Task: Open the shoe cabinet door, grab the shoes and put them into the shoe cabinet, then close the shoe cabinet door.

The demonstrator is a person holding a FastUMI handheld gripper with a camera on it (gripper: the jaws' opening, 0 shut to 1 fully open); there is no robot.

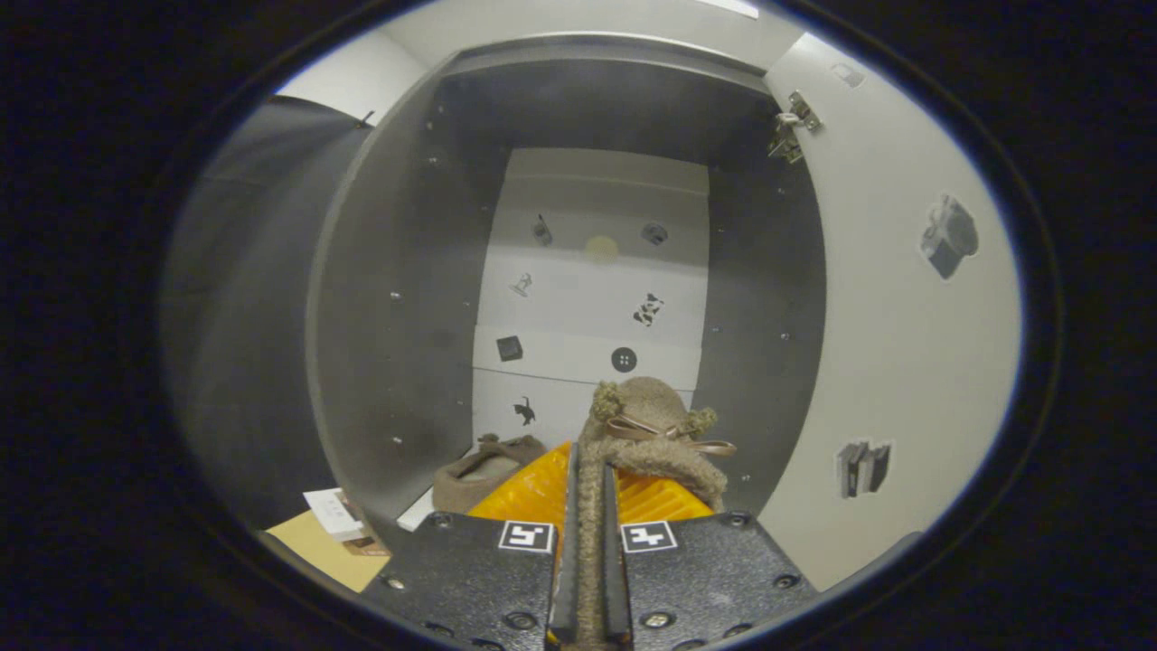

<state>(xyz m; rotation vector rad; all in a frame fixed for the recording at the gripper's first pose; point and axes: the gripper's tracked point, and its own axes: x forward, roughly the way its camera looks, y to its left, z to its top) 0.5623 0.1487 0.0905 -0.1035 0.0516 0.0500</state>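
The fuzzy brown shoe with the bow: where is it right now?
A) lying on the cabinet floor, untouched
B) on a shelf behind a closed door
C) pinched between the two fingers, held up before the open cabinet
C: the hand-held gripper pinches the fuzzy brown shoe before the open shoe cabinet.

A gripper [589, 506] holds a shoe [646, 434] pinched between its two fingers [533, 493] at the mouth of an open cabinet [398, 298]. A second shoe [484, 475] lies on the cabinet floor, left of and just beyond the fingers, near the left wall. The door [904, 344] stands swung open to the right, its hinge [791, 127] at the upper corner. A small box [333, 515] sits outside the cabinet, lower left.
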